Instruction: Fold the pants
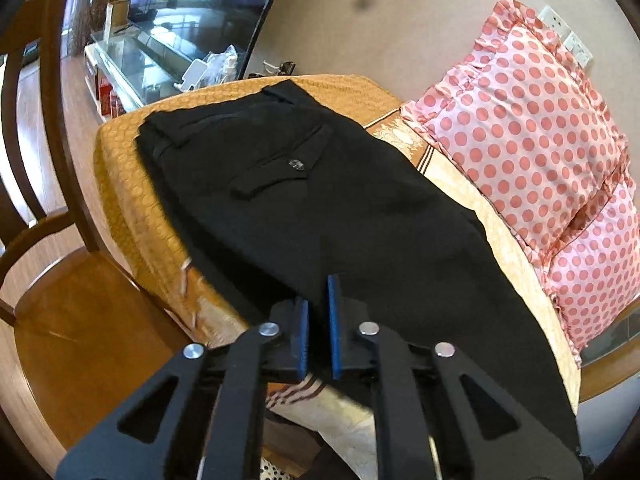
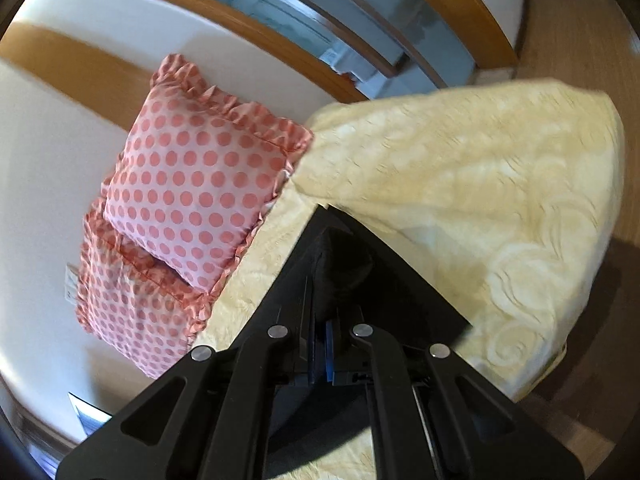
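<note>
A yellow patterned cloth (image 1: 132,184) covers the table, with a wooden chair (image 1: 60,280) at nine o'clock and two pink dotted pillows (image 1: 532,128) at three o'clock. The black pants (image 1: 320,200) lie across the cloth, waistband toward twelve o'clock. The left gripper (image 1: 318,332) has its blue pads a narrow gap apart, gripping nothing. The right gripper (image 2: 322,344) is clamped on a fold of the pants.
</note>
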